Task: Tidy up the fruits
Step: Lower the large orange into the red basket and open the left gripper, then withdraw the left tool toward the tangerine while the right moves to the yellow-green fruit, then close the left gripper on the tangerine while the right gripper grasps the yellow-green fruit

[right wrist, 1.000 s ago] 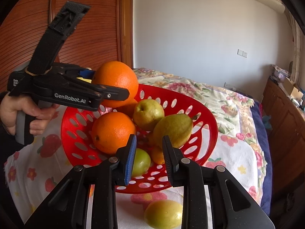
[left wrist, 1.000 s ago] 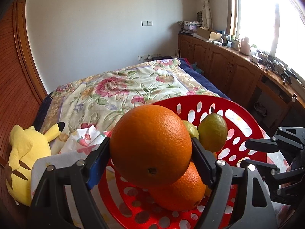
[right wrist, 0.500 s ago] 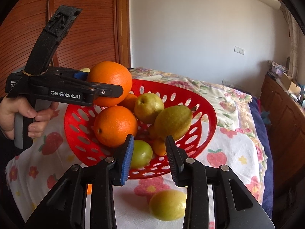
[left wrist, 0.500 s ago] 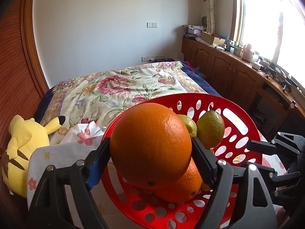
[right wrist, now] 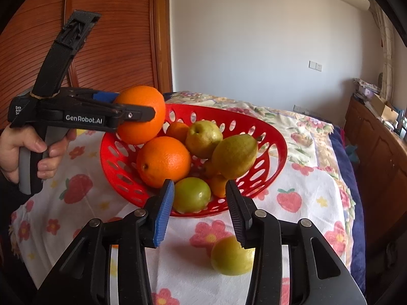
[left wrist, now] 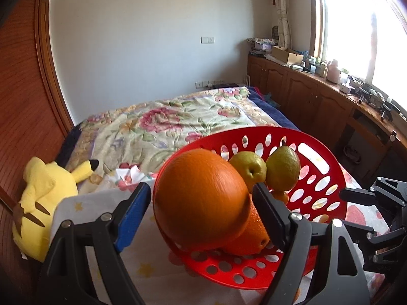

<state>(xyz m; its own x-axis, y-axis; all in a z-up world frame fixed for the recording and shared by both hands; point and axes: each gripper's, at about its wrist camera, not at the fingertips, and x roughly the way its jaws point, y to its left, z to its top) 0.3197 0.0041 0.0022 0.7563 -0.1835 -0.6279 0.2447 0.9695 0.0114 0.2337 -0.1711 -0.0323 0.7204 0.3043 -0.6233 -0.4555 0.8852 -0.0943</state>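
One green fruit (right wrist: 232,255) lies outside the red basket (right wrist: 274,137); left gripper (left wrist: 201,203) clasps an orange (left wrist: 201,200), right gripper (right wrist: 199,203) is opening, empty.

Red basket (right wrist: 276,139); orange orange (right wrist: 141,114); yellow-green pear (right wrist: 234,156); strawberry-print cloth (right wrist: 300,198).

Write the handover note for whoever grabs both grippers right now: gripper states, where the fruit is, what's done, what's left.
Left gripper: shut on the orange, held above the near-left rim of the red basket.
Right gripper: empty, jaws opening, in front of the basket.
In the basket: another orange, two pears, a green fruit, smaller orange fruits.
Left out: one yellow-green fruit on the cloth, just under the right gripper.
Remaining: set the held orange in, then pick up the loose fruit.
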